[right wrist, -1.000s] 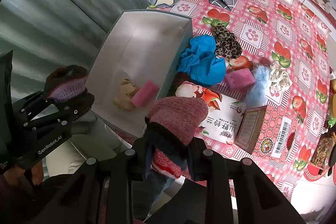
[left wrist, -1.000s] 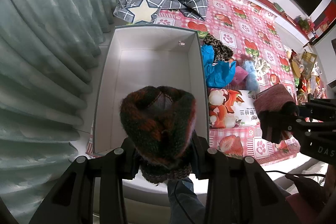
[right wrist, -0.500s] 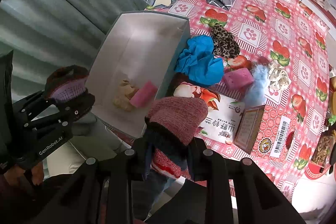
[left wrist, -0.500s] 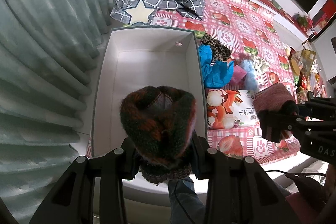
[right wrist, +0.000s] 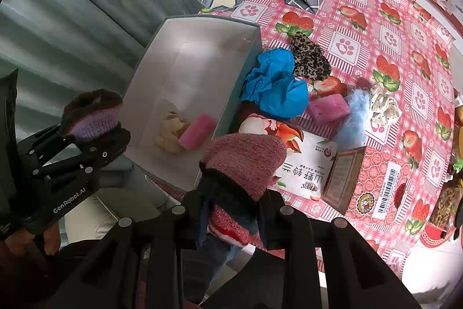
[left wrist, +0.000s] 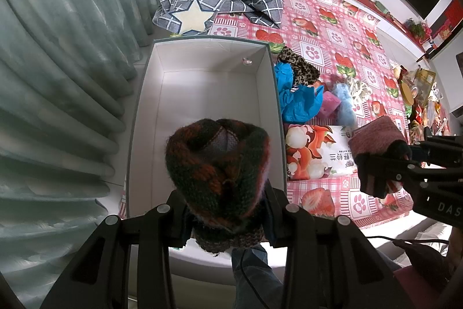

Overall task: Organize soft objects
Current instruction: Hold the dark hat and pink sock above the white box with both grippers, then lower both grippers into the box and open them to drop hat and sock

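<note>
Clamping a rolled dark green and orange knitted item [left wrist: 217,161], the left gripper [left wrist: 225,210] has both pads pressed into the wool, and the roll hangs over the near end of the white open rectangular cardboard box [left wrist: 202,94]. Beside it, the right gripper [right wrist: 231,210] is closed tight on a rolled pink knitted item with a dark cuff [right wrist: 246,161], held above the box's near right corner and the printed white packet with red flowers [right wrist: 303,164].

Inside the box lie a beige soft lump [right wrist: 170,135] and a pink rectangular sponge-like block [right wrist: 196,131], touching each other. On the pink strawberry and paw-print tablecloth [right wrist: 390,34], just beside the box wall, wait a crumpled bright blue cloth [right wrist: 275,83], a leopard-print fabric piece [right wrist: 309,60], another pink block [right wrist: 327,107] and a pale blue fluffy item [right wrist: 353,120].

Risk, as I judge it: the right roll sits about over the box wall, so letting go there could drop it onto the packet or off the table edge. The left roll could loosen and unroll as it falls.

Both grippers point steeply downward, side by side, with a hand [right wrist: 49,239] gripping the left handle at the lower left of the right wrist view
</note>
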Available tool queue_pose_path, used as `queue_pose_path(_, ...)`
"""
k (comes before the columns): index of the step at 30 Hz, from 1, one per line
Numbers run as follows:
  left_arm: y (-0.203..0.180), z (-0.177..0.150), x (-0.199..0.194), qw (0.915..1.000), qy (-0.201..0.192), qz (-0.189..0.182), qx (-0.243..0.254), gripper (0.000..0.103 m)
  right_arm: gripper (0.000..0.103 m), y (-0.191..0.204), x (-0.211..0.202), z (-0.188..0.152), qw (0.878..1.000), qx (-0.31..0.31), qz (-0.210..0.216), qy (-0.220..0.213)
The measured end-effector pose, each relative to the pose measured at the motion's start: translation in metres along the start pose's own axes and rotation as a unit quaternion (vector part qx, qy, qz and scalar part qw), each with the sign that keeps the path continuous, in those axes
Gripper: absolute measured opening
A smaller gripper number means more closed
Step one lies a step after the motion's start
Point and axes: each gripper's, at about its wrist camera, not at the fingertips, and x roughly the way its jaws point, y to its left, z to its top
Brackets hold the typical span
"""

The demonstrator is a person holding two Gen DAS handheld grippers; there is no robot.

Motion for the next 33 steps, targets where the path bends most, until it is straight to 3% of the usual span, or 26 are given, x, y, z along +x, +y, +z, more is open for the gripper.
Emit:
queue_pose_path(17, 0.017, 0.003, 0.011, 0.9998, 0.012, -0.002, -0.016, 0.041, 0.028, 0.014, 0.012, 0.015, 0.999, -0.028, -0.009, 0.013)
queue_pose_path(33, 0.016, 0.001, 0.034, 0.9986, 0.046, 0.004, -0.026, 0.042, 0.028, 0.041, 0.042, 0.047, 0.998, -0.05, 0.017, 0.034)
